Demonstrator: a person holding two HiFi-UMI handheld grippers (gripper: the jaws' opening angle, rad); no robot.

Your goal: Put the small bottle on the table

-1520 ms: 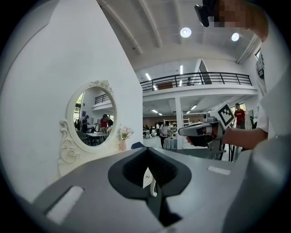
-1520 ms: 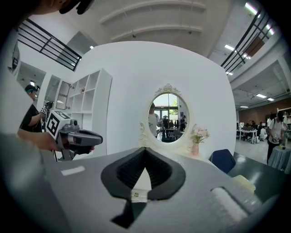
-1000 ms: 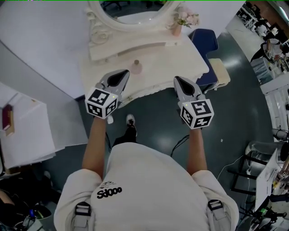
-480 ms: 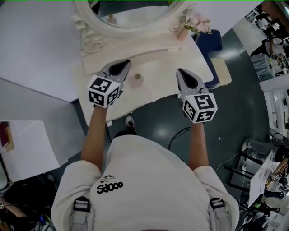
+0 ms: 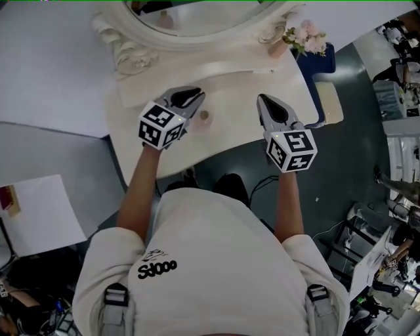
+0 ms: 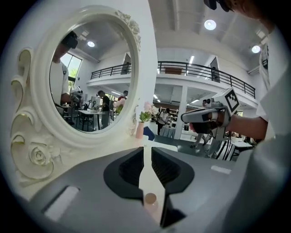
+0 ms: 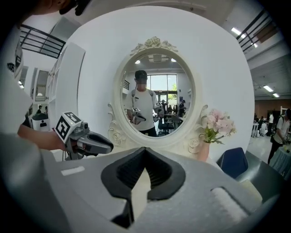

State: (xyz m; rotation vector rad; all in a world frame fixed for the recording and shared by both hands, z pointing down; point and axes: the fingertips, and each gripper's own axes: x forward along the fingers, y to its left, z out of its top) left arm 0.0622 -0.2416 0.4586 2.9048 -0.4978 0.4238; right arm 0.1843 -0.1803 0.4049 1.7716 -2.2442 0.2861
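Observation:
The small bottle (image 5: 204,116), pinkish with a round tan cap, stands upright on the white dressing table (image 5: 243,88). My left gripper (image 5: 191,97) hovers just above and to the left of it. In the left gripper view the cap (image 6: 150,199) shows low down through the narrow slit between the jaws. The left gripper (image 6: 147,148) is opening, and its pads do not touch the bottle. My right gripper (image 5: 268,100) hangs over the table's right part, shut and empty (image 7: 145,149).
An oval mirror in a carved white frame (image 5: 190,20) stands at the back of the table, with a vase of pink flowers (image 5: 298,39) at its right. A blue chair (image 5: 326,65) sits beyond the table's right end. The scalloped front edge (image 5: 197,167) is close to the person's body.
The person has stepped closer to the table and both grippers have come further over it. The bottle, earlier ahead of the left gripper's tip, now lies right beside and under it.

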